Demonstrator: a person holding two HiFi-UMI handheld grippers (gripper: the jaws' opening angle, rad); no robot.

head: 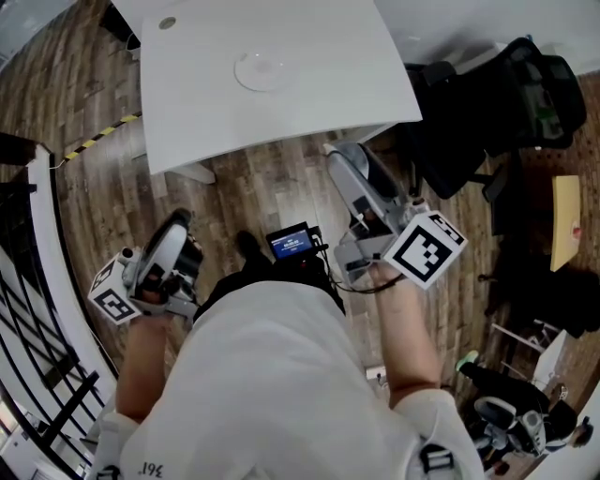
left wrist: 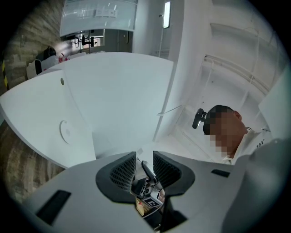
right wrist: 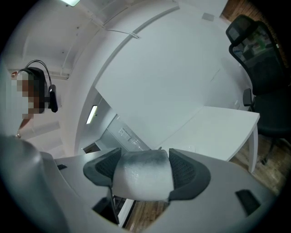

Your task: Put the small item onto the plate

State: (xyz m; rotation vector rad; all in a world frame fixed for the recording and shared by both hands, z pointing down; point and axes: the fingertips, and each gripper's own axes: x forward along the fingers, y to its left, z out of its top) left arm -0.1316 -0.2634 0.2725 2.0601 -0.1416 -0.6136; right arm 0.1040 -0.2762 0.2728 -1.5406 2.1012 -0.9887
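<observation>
I stand a step back from a white table [head: 309, 103] that carries a clear round plate [head: 261, 70], which also shows faintly as the plate [left wrist: 66, 132] in the left gripper view. My right gripper [head: 349, 178] is raised near the table's front edge. It is shut on a white-grey soft cylinder [right wrist: 143, 175] that fills the space between its pads. My left gripper [head: 180, 246] hangs low at my left side and tilts upward. Its jaws stand a narrow gap apart with a small dark-and-silver object [left wrist: 146, 182] wedged between them.
A black office chair [head: 487, 112] stands to the right of the table, and a small round disc [head: 167, 22] lies on the table's far left. A dark railing [head: 37, 309] runs along my left. A small screen device [head: 291, 242] hangs at my chest.
</observation>
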